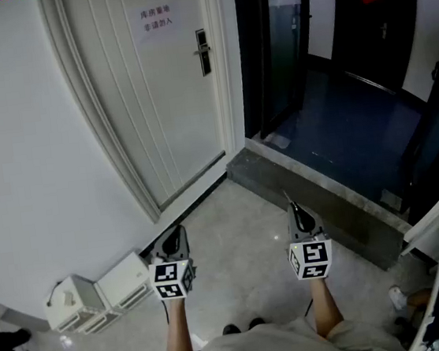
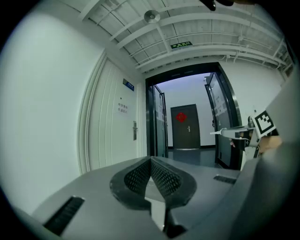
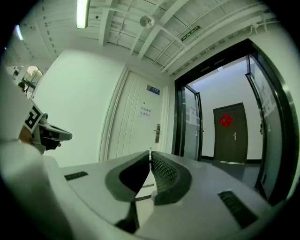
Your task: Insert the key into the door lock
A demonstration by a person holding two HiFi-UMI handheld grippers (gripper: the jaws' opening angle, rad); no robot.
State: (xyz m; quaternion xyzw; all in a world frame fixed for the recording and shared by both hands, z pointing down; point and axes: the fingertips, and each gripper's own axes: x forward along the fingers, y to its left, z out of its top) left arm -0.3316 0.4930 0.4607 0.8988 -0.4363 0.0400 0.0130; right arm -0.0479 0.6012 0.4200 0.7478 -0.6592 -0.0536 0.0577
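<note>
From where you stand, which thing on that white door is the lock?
Find the white door, just left of the dark glass doorway. The lock is the narrow dark plate with a lever handle at its right edge, lower right of the paper notice; nothing else there has a handle.

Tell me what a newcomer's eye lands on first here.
The white door at upper left stands out, with its lock and paper notice, beside a dark corridor at right. Below, the left gripper and right gripper reach forward side by side, the right pinching a thin key.
</note>
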